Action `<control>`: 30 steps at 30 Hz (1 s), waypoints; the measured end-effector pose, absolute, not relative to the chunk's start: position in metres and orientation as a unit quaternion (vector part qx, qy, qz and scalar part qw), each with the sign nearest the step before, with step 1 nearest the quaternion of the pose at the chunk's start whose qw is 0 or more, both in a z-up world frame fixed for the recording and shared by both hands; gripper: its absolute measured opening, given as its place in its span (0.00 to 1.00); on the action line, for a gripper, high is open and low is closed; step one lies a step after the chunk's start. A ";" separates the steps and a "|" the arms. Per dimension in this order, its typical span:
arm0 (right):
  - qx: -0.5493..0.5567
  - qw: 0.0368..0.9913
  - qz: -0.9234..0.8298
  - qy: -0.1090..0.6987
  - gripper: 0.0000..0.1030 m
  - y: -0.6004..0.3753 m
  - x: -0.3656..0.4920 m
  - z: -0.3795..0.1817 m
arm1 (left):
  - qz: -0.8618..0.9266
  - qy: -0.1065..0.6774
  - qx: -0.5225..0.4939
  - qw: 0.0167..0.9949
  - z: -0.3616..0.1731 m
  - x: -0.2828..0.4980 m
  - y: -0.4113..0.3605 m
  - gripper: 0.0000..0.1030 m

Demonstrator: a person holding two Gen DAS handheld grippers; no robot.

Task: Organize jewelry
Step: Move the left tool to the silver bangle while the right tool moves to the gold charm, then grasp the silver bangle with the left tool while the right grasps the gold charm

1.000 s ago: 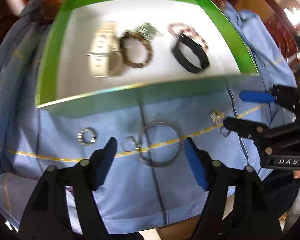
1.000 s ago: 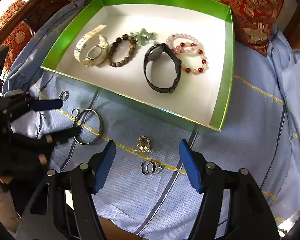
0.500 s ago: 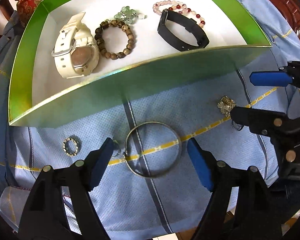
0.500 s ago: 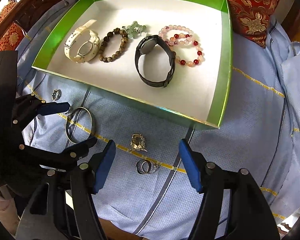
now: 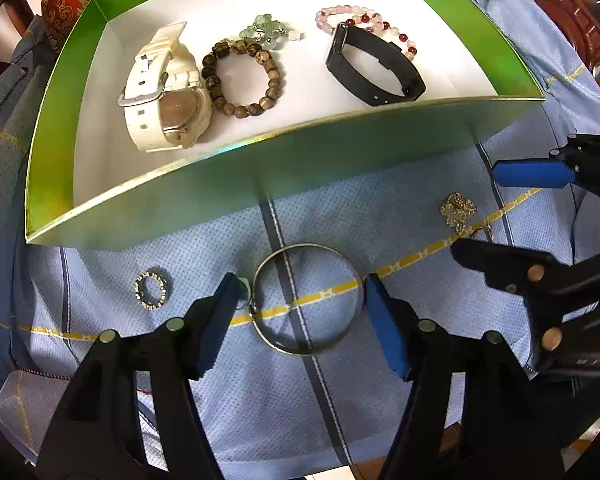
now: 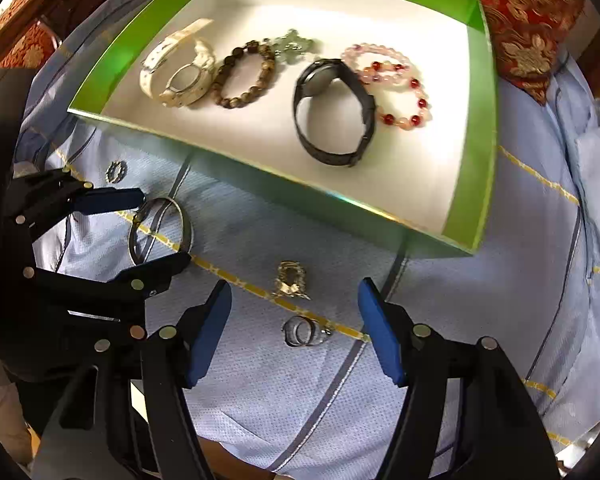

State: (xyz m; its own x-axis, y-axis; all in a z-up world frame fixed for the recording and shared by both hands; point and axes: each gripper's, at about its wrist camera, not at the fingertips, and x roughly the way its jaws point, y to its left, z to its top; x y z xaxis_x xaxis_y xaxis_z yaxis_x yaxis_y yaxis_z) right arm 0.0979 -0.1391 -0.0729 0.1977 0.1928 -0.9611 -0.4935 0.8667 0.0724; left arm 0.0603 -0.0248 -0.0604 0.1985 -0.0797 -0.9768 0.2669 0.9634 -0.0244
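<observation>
Left claw (image 5: 300, 292) has narrowed around the silver bangle (image 5: 306, 299) — not gripping; right claw (image 6: 294, 308) stays released.

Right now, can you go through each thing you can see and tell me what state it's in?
Left tongs: jaws just closing, straddling the silver bangle, not yet gripping.
Right tongs: open over the cloth.
Silver bangle: flat on the cloth.
Green box: open, no lid.
White watch: in the box, on its side.
Black watch: in the box, strap closed.
Brown bead bracelet: in the box.
Sparkly ring: on the cloth.
</observation>
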 end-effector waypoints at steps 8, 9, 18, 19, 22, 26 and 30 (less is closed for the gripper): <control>-0.158 0.762 0.226 0.586 0.37 -0.124 0.094 -0.088 | -0.102 0.626 0.069 0.770 -0.057 0.066 0.006 0.69; -0.160 0.756 0.228 0.593 0.33 -0.123 0.094 -0.092 | -0.102 0.626 0.069 0.770 -0.056 0.066 0.009 0.69; -0.159 0.760 0.236 0.584 0.23 -0.116 0.091 -0.087 | -0.097 0.630 0.068 0.768 -0.063 0.068 0.020 0.66; -0.158 0.761 0.235 0.584 0.23 -0.117 0.093 -0.086 | -0.094 0.630 0.068 0.768 -0.062 0.066 0.015 0.58; -0.154 0.762 0.229 0.586 0.23 -0.124 0.100 -0.083 | -0.093 0.630 0.061 0.768 -0.061 0.065 0.014 0.58; -0.150 0.764 0.226 0.585 0.23 -0.131 0.101 -0.083 | -0.089 0.628 0.051 0.771 -0.059 0.066 0.024 0.58; -0.148 0.766 0.227 0.583 0.23 -0.135 0.102 -0.077 | -0.092 0.620 0.028 0.779 -0.048 0.066 0.038 0.58</control>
